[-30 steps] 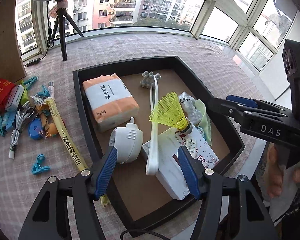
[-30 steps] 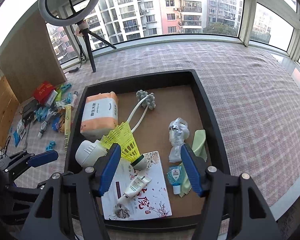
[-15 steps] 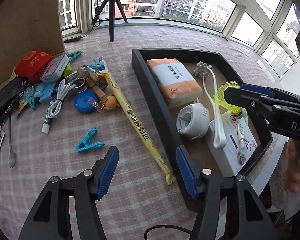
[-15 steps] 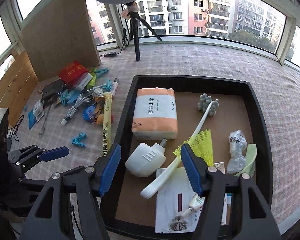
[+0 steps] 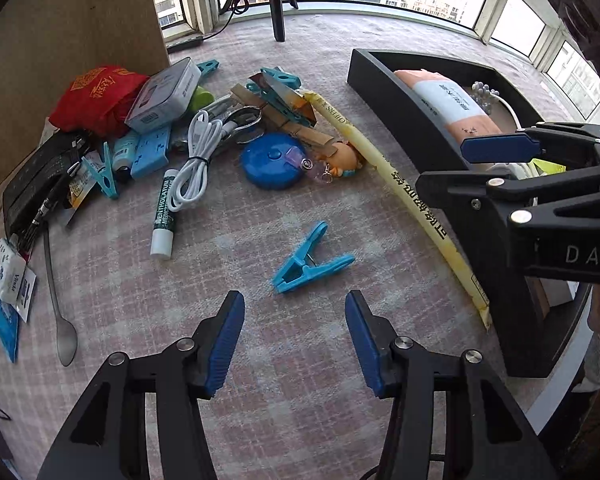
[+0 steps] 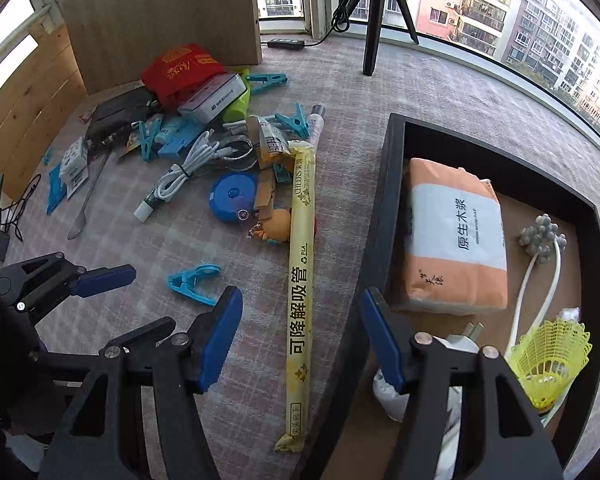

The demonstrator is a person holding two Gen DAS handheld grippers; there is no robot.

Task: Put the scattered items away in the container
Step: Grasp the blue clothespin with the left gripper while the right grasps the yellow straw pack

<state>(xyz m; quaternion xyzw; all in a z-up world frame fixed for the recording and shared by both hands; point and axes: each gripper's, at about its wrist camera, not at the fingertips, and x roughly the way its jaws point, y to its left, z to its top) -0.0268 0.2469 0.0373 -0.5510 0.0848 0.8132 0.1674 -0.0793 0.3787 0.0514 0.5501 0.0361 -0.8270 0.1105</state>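
A blue clothespin (image 5: pixel 312 258) lies alone on the checked cloth, just ahead of my left gripper (image 5: pixel 294 312). Its jaws are closing with nothing between them. My right gripper (image 6: pixel 300 304) stands open above the long yellow straw pack (image 6: pixel 300 272), which lies beside the black tray (image 6: pixel 380 200). The pack shows between the fingers, and no pad touches it. In the tray lie an orange tissue pack (image 6: pixel 456 240), a white massager (image 6: pixel 540 240) and a yellow shuttlecock (image 6: pixel 552 352). Further scattered items sit beyond: a blue tape measure (image 5: pixel 272 160), a white cable (image 5: pixel 196 160) and a lip balm (image 5: pixel 164 216).
A red pouch (image 5: pixel 96 96), a tin box (image 5: pixel 164 94), more clothespins and a spoon (image 5: pixel 60 308) crowd the left side by a wooden board (image 5: pixel 72 32). A tripod (image 6: pixel 374 12) stands by the window. My right gripper's pad (image 5: pixel 500 148) hangs over the tray's near corner.
Both grippers swung left from over the tray to the scattered pile and came lower. The left jaws have narrowed. The clothespin now lies right ahead of the left fingers.
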